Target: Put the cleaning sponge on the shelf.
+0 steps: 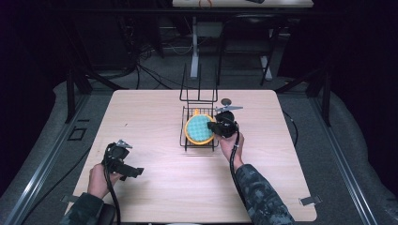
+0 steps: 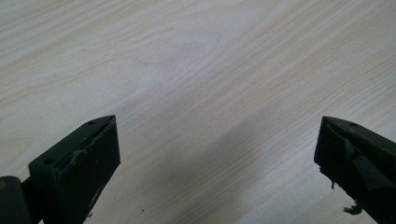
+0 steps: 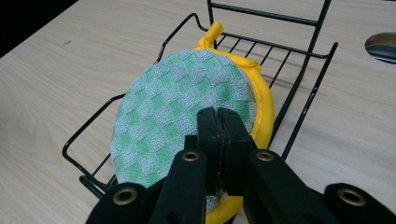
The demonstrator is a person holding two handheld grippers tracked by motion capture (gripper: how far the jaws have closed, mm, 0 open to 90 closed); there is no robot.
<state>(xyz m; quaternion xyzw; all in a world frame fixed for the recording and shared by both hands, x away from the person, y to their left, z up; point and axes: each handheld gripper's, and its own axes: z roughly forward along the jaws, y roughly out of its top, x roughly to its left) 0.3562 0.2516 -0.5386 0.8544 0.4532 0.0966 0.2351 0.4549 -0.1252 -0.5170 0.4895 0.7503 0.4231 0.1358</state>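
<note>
Green-and-white checked cloth with a yellow border — a round pad — is seen leaning in the black wire rack, which stands a little behind the middle of the tabletop, nearer its far edge. The pad is pinched at its lower near rim by the right gripper; the jaws are pressed together on the cloth, with almost no gap between them.

Only a thin edge of soft cloth is held, so the pad could be pulled out of the pinch if it is lifted quickly or if it drags on a wire. The yellow loop at the far side lies against the rack bars — it may be caught there, and the light rack could then be lifted or tipped together with the pad.

The left gripper is held over bare wood near the front left corner, its jaws spread wide and nothing between them, so the rack is not steadied by it.
</note>
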